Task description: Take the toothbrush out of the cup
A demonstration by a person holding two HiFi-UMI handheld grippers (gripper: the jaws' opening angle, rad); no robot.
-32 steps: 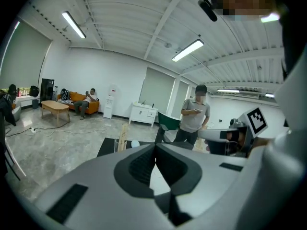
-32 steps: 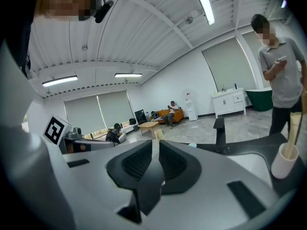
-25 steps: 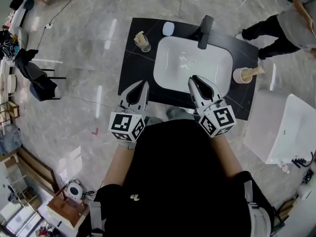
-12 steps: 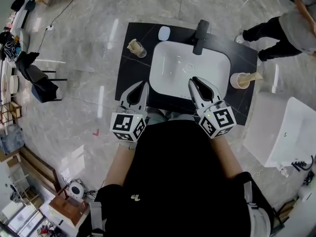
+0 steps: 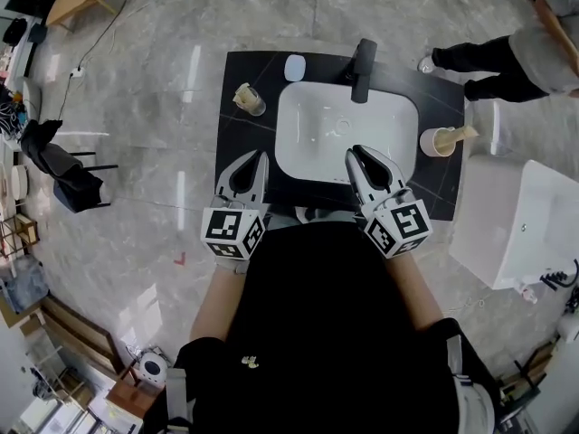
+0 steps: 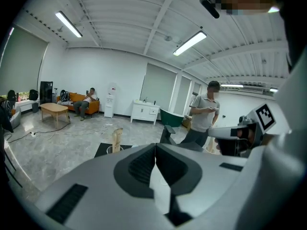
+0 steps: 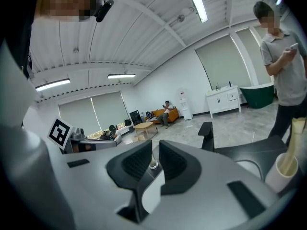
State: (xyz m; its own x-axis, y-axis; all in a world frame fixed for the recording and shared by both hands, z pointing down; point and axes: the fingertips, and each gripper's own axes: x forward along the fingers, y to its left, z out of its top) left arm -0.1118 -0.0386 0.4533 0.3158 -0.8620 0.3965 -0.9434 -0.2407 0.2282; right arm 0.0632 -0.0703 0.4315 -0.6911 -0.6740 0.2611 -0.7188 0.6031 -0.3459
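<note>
The floor (image 5: 136, 107) is glossy grey stone-look tile. Ahead of the matt grey plastic left gripper (image 5: 263, 155), the desk (image 5: 237, 134) resembles dark veined stone around a smooth, glossy white basin (image 5: 308, 125) (ceramic, by its sheen). The faucet (image 5: 364, 66) is matt black. Right of the right gripper (image 5: 353, 150), the toothbrush (image 5: 466, 133) looks wooden, its cup (image 5: 434, 147) matt cream.

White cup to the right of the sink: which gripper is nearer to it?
Right. The right gripper shows over the front of the sink, left of the white cup; the left gripper is past the sink's other side.
</note>
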